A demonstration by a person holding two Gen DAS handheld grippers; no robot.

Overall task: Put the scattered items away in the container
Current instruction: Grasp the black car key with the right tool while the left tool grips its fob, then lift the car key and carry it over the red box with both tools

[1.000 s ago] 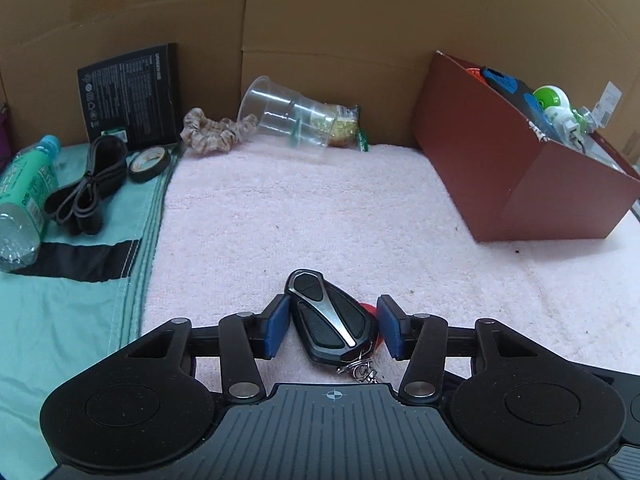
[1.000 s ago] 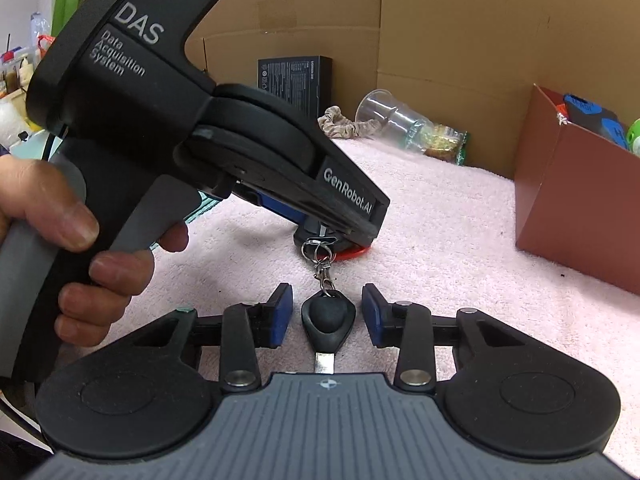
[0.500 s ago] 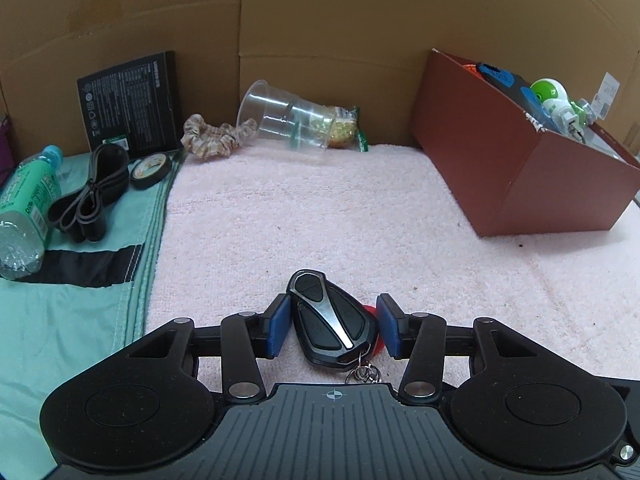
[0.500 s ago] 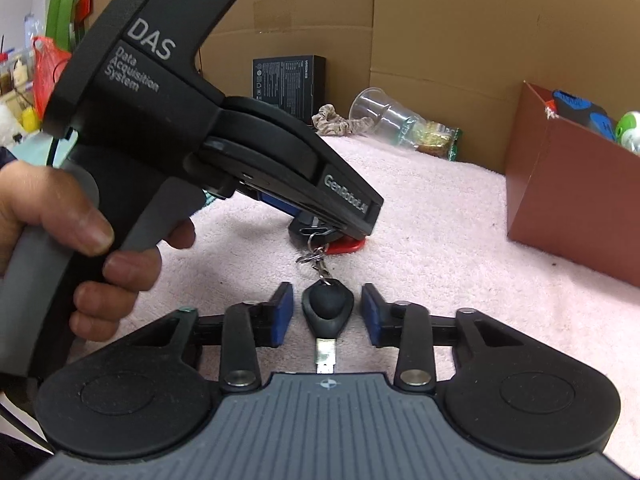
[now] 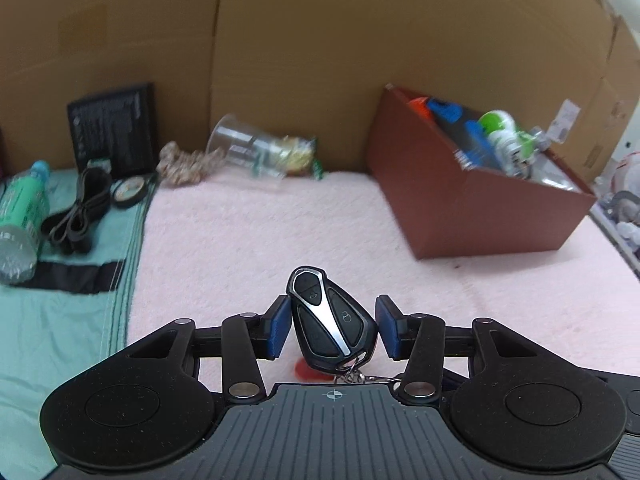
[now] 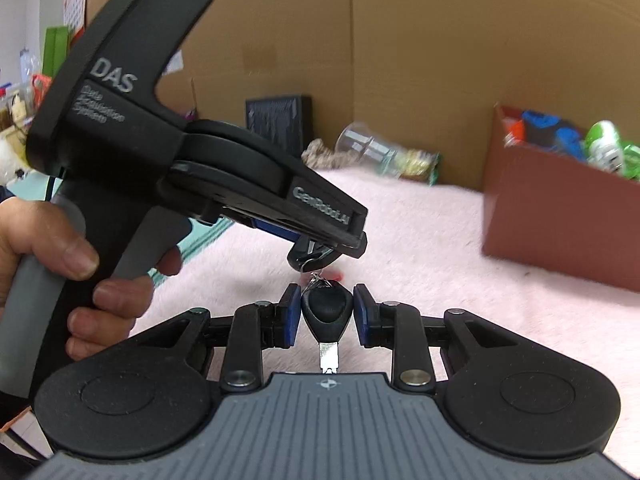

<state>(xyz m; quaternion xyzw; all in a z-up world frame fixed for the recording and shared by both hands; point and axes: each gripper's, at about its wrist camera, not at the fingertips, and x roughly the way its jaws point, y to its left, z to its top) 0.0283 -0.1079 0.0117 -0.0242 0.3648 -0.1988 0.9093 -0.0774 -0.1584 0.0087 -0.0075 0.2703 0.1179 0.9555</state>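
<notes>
Scattered items were only partly tidied: the brown cardboard container at the right of the pink fleece towel already held several things, among them blue, orange and green-and-white objects too blurred to name. The job in hand appeared to be a key bunch shared between the two tools. The left gripper had its blue pads closed against the black-and-silver car key fob, which seemed lifted off the towel, a small red tag showing beneath it. The right gripper had its pads drawn in to the sides of the black-headed metal key, joined to the fob by a short ring chain; whether the pads actually pressed it could not be told for sure. Both pieces hung near the towel's front, well apart from the container. Left to collect were the clear plastic cup on its side with a snack packet just beside it, the beige scrunchie, the black booklet-like box, the tape roll, the black strap and the green-labelled bottle.
</notes>
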